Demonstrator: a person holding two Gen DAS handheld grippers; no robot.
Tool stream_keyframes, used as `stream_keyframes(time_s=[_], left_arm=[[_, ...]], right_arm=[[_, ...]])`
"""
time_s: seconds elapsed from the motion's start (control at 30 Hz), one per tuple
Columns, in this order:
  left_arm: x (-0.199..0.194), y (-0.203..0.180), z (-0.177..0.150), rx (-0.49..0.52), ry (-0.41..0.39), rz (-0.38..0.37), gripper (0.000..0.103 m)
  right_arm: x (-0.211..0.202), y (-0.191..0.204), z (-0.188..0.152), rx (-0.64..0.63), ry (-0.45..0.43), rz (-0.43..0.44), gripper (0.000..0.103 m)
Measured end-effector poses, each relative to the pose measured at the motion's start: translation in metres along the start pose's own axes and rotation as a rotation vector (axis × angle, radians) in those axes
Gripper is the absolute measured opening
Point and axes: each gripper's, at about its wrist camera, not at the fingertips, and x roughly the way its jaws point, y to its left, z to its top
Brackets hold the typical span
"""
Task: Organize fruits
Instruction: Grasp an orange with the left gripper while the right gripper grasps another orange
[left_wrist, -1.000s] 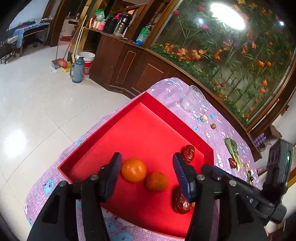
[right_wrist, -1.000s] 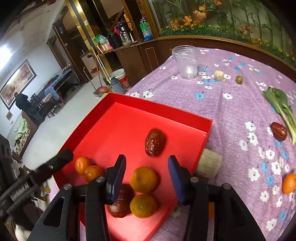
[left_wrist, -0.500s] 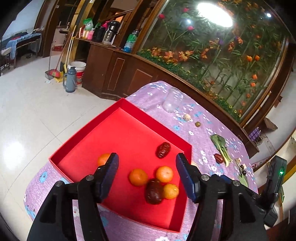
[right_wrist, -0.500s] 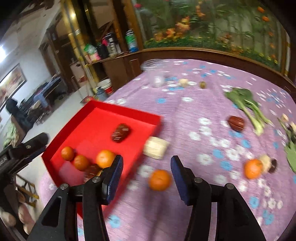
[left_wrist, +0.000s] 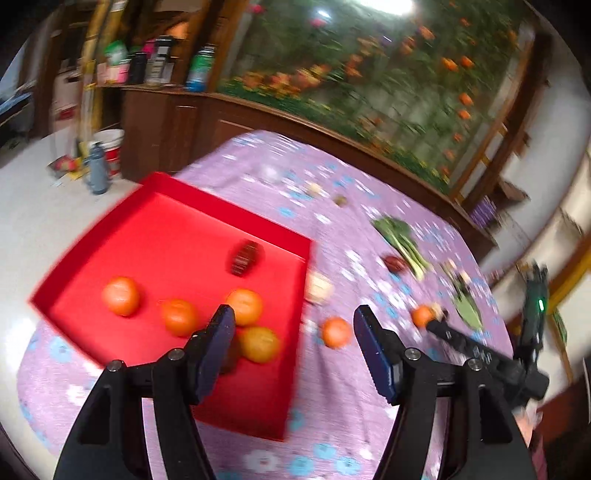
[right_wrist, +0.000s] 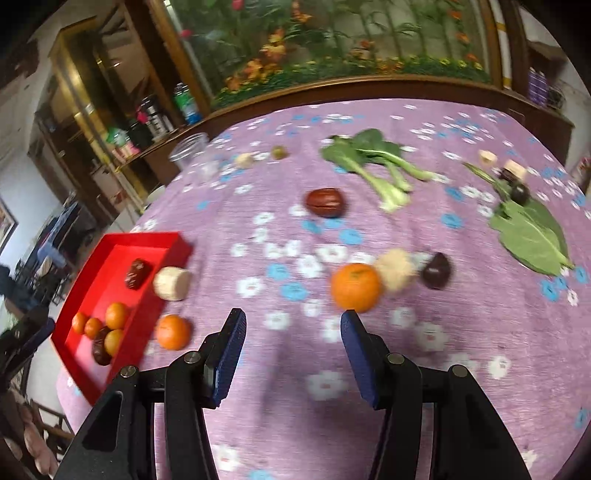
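A red tray (left_wrist: 177, 221) (right_wrist: 110, 243) holds several oranges and two dark red dates. My left gripper (left_wrist: 293, 326) is open and empty above the tray's right edge, with a loose orange (left_wrist: 335, 332) on the cloth between its fingers in view. My right gripper (right_wrist: 291, 325) is open and empty over the purple cloth. Ahead of it to the right lies an orange (right_wrist: 355, 286). Another orange (right_wrist: 173, 331) lies beside the tray to its left. A red date (right_wrist: 325, 202) lies further out.
A corn piece (right_wrist: 172, 283) rests against the tray's edge. Another pale piece (right_wrist: 396, 269) and a dark fruit (right_wrist: 436, 270) sit next to the orange. Green leaves (right_wrist: 376, 162) (right_wrist: 528, 236), a glass jar (right_wrist: 192, 155) and small bits lie across the flowered table.
Both grippers have swung right and back from the tray. The right one now faces the open cloth with the loose orange just ahead. Both stay open.
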Motion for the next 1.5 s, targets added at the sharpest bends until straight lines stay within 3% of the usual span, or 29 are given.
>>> stream_keyframes(time_s=[0.13,0.3,0.47,0.57,0.77,1.03,1.17,1.37,1.5], left_arm=[[0.029,-0.041,-0.012,0.130,0.062,-0.048,0.066],[0.071,-0.068,-0.023,0.271,0.121,-0.012,0.066],[0.103,-0.061,-0.023,0.232,0.188,0.007,0.066],[0.107,-0.060,-0.024,0.224,0.184,0.001,0.065],[0.108,-0.052,-0.021,0.201,0.168,0.003,0.040],[0.116,-0.055,-0.019,0.217,0.161,0.029,0.039],[0.122,-0.062,-0.020,0.259,0.154,0.055,0.044],[0.129,-0.074,-0.027,0.336,0.159,0.053,0.067],[0.134,-0.079,-0.029,0.363,0.164,0.067,0.070]], right_arm=[[-0.003,-0.024,-0.001,0.043,-0.001,-0.020,0.058],[-0.005,-0.035,-0.005,0.056,0.001,-0.014,0.058],[-0.007,-0.041,-0.006,0.059,-0.004,0.000,0.058],[-0.006,-0.047,-0.006,0.069,-0.007,-0.001,0.059],[-0.001,-0.066,-0.005,0.108,-0.005,-0.029,0.059],[0.015,-0.048,0.005,0.053,0.009,-0.017,0.059],[0.031,-0.039,0.011,0.043,0.031,-0.020,0.059],[0.045,-0.032,0.020,0.033,0.034,-0.044,0.059],[0.049,-0.027,0.020,0.008,0.017,-0.069,0.059]])
